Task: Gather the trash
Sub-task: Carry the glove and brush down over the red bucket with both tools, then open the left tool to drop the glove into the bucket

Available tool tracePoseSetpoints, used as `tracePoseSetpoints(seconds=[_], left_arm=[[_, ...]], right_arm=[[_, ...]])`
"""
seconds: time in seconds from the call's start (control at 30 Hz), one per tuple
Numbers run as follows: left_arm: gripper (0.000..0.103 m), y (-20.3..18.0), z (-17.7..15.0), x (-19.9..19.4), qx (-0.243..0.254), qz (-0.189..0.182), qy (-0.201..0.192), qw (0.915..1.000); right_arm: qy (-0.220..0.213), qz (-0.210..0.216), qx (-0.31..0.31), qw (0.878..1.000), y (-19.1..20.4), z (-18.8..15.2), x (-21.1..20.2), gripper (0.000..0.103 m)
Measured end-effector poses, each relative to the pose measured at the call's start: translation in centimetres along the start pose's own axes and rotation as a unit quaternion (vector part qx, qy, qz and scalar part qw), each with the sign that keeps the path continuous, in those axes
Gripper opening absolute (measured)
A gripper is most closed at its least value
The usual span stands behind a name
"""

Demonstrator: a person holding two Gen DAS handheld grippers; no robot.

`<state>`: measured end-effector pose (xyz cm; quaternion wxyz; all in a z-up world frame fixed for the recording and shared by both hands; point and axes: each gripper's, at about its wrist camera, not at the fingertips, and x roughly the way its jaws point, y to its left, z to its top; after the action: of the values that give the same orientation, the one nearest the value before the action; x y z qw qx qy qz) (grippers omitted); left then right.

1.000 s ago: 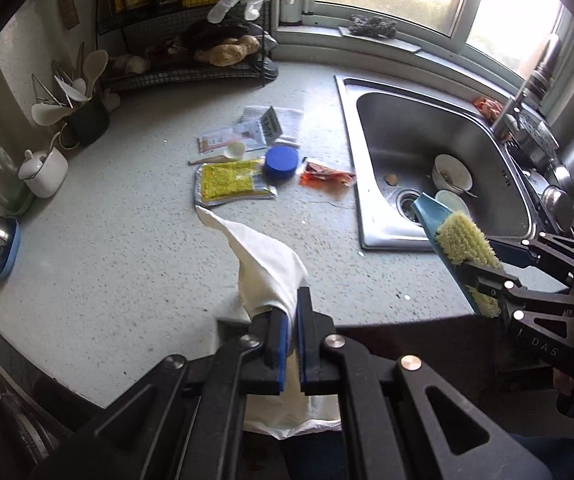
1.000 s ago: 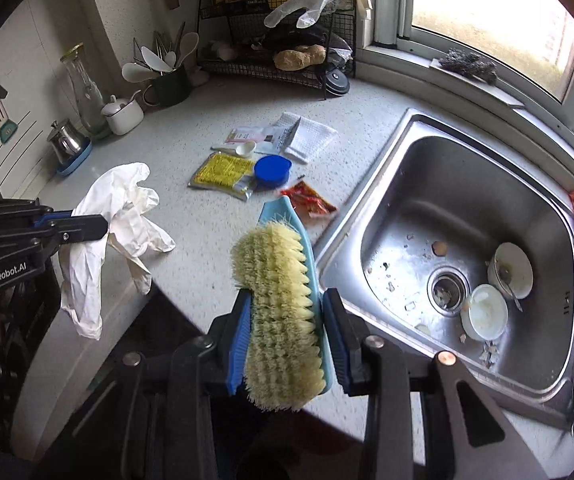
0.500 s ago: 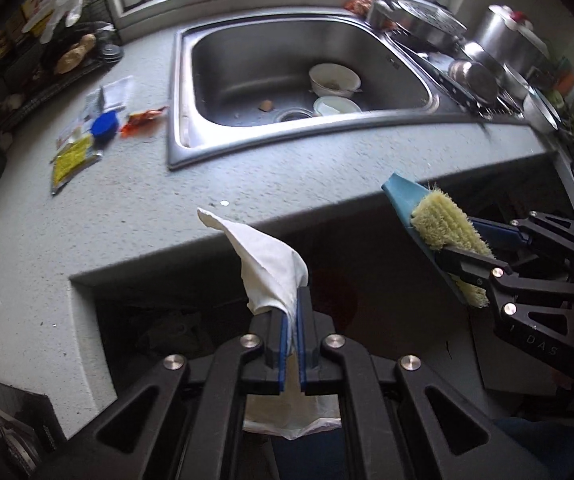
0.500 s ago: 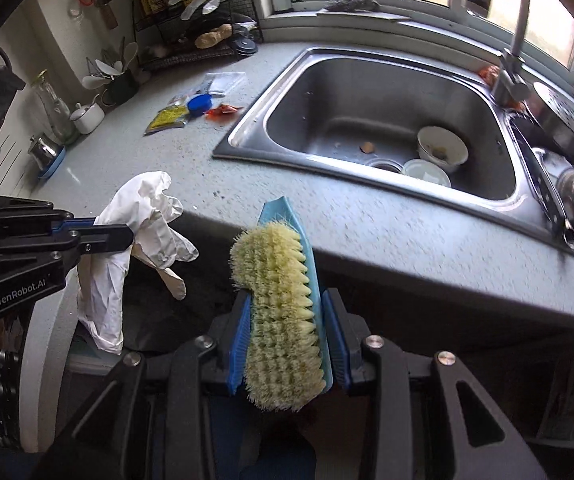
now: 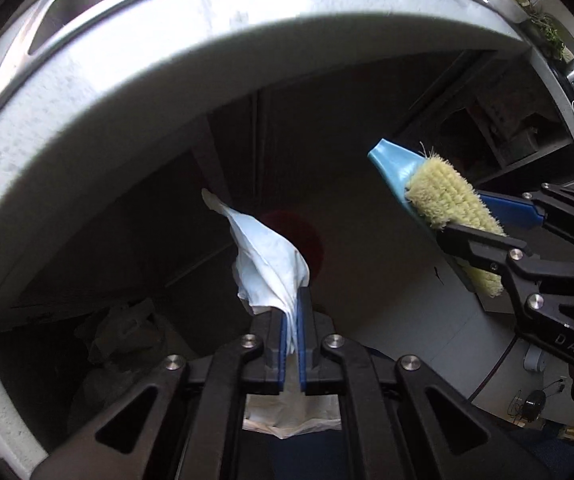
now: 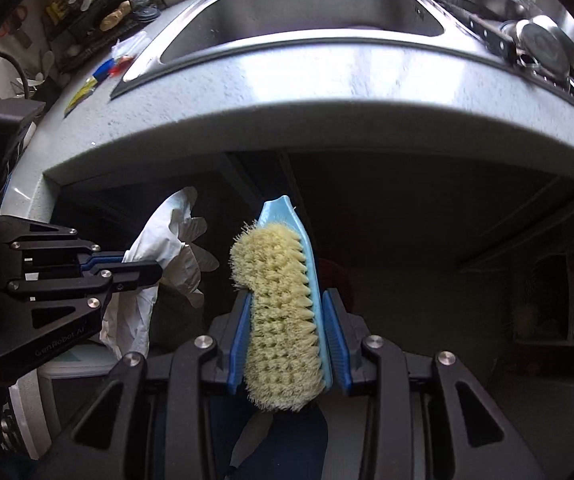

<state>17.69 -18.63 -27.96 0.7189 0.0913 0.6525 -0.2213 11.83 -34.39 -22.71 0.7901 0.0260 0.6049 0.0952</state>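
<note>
My left gripper (image 5: pixel 293 300) is shut on a white disposable glove (image 5: pixel 271 256), which droops from its pads below the counter edge. In the right wrist view the same glove (image 6: pixel 167 248) hangs at the left from the left gripper (image 6: pixel 155 268). My right gripper (image 6: pixel 285 316) is shut on a scrubbing brush (image 6: pixel 281 312) with a light blue back and yellow bristles; the brush (image 5: pixel 443 204) also shows at the right of the left wrist view. Both grippers point down into the dark space under the counter, where a round red shape (image 5: pixel 311 240) lies behind the glove.
The speckled grey counter edge (image 6: pixel 327 96) arches overhead, with the steel sink (image 6: pixel 307 12) behind it. Wrappers and a blue lid (image 6: pixel 103 70) lie on the counter far left. A crumpled dark bag (image 5: pixel 127 340) sits low left under the counter. Open shelves (image 5: pixel 507 132) stand at right.
Both grippers have dropped from above the counter to below its front edge and tipped downward. The sink and countertop have slid up out of the middle. Both grips are unchanged.
</note>
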Motion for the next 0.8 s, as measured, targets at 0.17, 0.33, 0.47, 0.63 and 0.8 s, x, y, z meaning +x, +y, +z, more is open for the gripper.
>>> tracePoseSetpoints(seconds=[0.17,0.33,0.47,0.63,0.8], left_arm=[[0.003,0.0,-0.1,7.3,0.004,-0.003,0.007,1.0000],[0.003,-0.2,0.0,14.7,0.008,-0.015,0.022,0.9996],[0.003,-0.3,0.6,20.3,0.004,-0.018,0.032,0.9993],[0.003,-1.7,1.8,24.7,0.010,-0.023,0.042,0.9988],[0.003,-2.5,2.4,26.8,0.032,-0.007,0.047,0.9983]], right_arm=[[0.012,0.001,0.015,1.000,-1.9,-2.0,5.8,0.033],[0.023,0.004,0.031,0.999,-4.2,-4.1,12.0,0.033],[0.030,0.002,0.032,0.999,-5.7,-5.5,16.3,0.033],[0.039,0.000,0.042,0.998,-7.3,-6.5,19.9,0.033],[0.037,-0.002,0.056,0.998,-8.3,-7.2,21.3,0.033]])
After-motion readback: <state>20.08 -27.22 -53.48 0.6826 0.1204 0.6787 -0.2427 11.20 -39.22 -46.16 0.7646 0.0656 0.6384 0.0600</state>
